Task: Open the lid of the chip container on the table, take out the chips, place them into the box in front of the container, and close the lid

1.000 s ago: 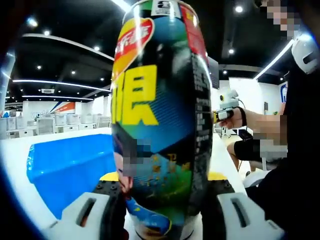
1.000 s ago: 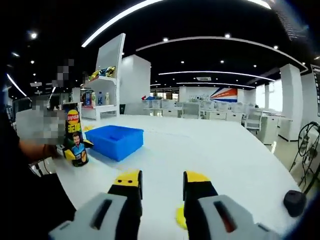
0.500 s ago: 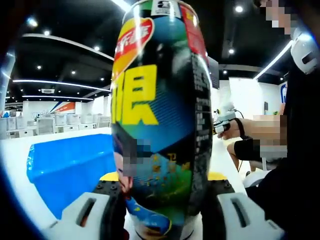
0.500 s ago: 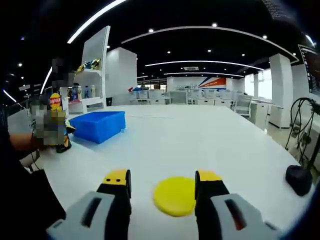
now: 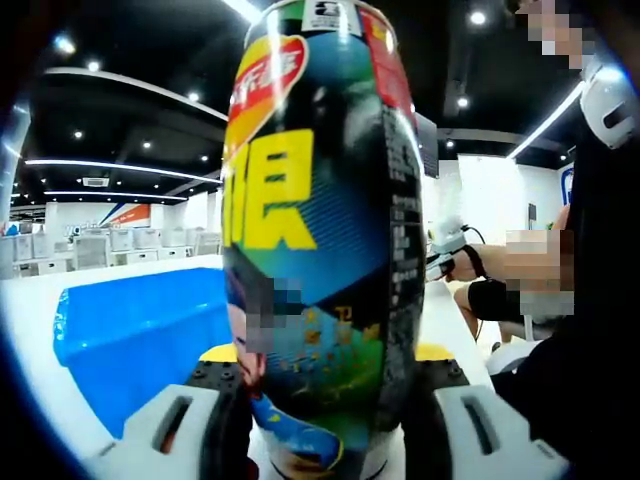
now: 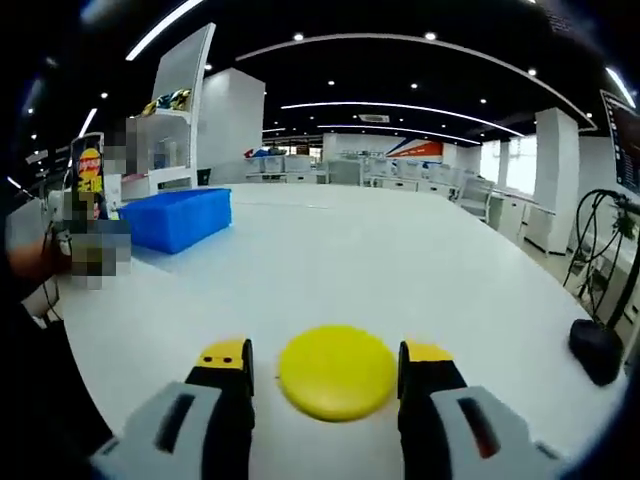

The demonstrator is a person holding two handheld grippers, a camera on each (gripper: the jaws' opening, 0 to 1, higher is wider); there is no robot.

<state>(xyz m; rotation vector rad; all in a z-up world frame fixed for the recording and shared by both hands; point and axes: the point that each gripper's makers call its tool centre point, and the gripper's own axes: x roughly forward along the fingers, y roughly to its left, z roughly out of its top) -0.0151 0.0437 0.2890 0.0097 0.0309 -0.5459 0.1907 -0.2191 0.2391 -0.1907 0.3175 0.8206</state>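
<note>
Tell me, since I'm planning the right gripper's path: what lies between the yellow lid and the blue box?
Only bare white table, in the right gripper view. The yellow lid sits between the open jaws of the right gripper; the blue box lies far across the table.

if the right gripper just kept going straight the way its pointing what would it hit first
Most likely the yellow lid, which lies flat on the white table between the open jaws of the right gripper. Beyond it the tabletop looks bare along that line, though depth is hard to judge.
</note>
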